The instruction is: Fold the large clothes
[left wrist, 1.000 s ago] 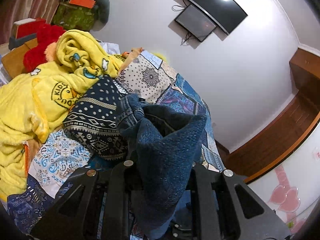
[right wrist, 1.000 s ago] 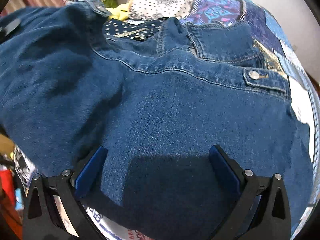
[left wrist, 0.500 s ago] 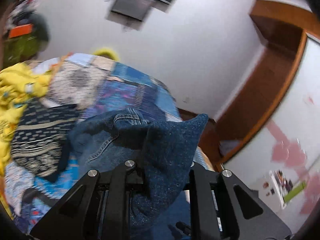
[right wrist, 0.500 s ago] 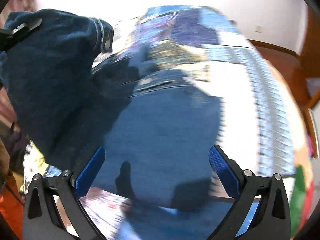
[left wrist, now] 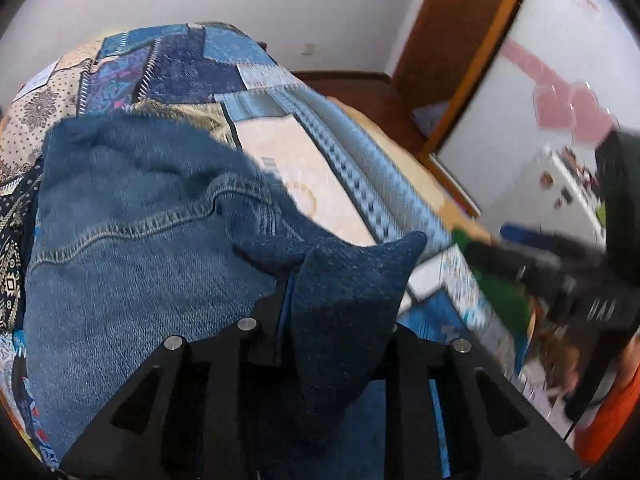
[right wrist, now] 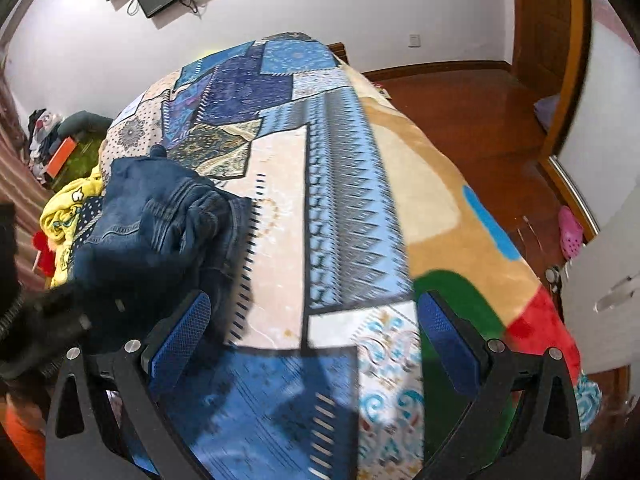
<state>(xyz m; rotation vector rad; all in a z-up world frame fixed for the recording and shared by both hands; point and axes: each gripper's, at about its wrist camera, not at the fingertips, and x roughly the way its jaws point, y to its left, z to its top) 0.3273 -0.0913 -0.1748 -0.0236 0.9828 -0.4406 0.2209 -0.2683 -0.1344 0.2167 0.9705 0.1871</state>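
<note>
In the left wrist view, the left gripper (left wrist: 336, 320) has a bunched corner of one dark blue denim garment (left wrist: 132, 248) pinched between its jaws. They have just been opening slightly, yet the cloth remains wedged between them and stands up in a peak. The rest of the denim lies in a rumpled heap on the bed with the blue and cream patchwork cover (left wrist: 280, 152), spreading left from the jaws. At the right edge a blurred black shape is probably the other gripper, but I cannot tell for certain.

In the right wrist view, the right gripper (right wrist: 316, 336) hangs over bare bedcover with its blue-padded jaws spread wide and nothing between them. The denim heap sits up and to the left of it, apart from its pads. One yellow printed blanket (right wrist: 68, 208) lies just behind the denim.

The step in hand seems to be laying the single garment out before any fold. Next, the free right gripper likely needs to find another corner or hem so both can pull the denim flat.
</note>
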